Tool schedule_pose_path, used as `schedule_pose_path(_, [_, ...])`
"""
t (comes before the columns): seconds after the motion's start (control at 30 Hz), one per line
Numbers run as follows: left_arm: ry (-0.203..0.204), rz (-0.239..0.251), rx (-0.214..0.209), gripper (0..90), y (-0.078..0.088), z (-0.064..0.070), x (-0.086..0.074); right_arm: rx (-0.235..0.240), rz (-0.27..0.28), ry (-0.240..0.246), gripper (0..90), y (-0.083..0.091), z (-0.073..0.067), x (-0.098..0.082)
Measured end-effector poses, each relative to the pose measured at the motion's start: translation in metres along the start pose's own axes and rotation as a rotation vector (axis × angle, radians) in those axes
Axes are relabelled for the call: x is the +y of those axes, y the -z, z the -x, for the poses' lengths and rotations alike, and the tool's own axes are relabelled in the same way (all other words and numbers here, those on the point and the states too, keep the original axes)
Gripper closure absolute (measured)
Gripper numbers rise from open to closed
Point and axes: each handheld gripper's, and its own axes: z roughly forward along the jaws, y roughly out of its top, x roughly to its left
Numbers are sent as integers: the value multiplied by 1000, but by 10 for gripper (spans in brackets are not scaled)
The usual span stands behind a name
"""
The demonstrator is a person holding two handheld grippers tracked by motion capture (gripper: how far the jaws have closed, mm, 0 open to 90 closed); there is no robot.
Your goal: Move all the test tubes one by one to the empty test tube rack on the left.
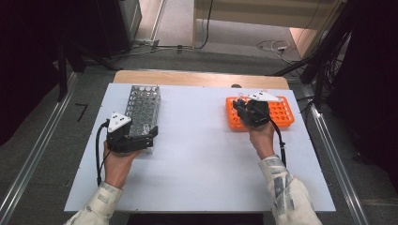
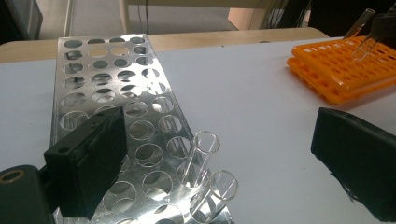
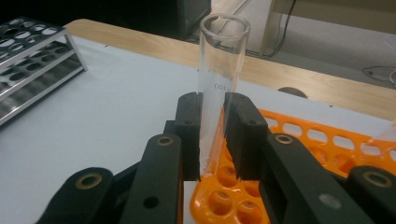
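While it stands upright over the orange rack (image 3: 327,144), the glass tube (image 3: 219,84) is pinched between the right claw (image 3: 212,140) pads.

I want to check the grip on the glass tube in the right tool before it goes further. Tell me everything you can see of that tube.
The test tube is clear, colourless glass with an open, rounded rim at the top and faint printed marks partway down its wall. It looks empty. It stands roughly upright, clamped at its lower half between the two black pads of the right tool, which press on it from both sides. Its bottom end hangs over the holes of the orange rack; whether it touches the rack cannot be told.
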Motion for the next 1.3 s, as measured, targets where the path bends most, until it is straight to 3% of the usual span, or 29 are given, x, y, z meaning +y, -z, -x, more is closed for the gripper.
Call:
schedule_pose_path(0.63, [-5,8,-20,50,2,5,1,155,-18,91,732,5,-51,-6])
schedule_pose_path(1.3, [-21,-5,-66,65,1,19,1,268,-59,169,732,-1,-100,-17])
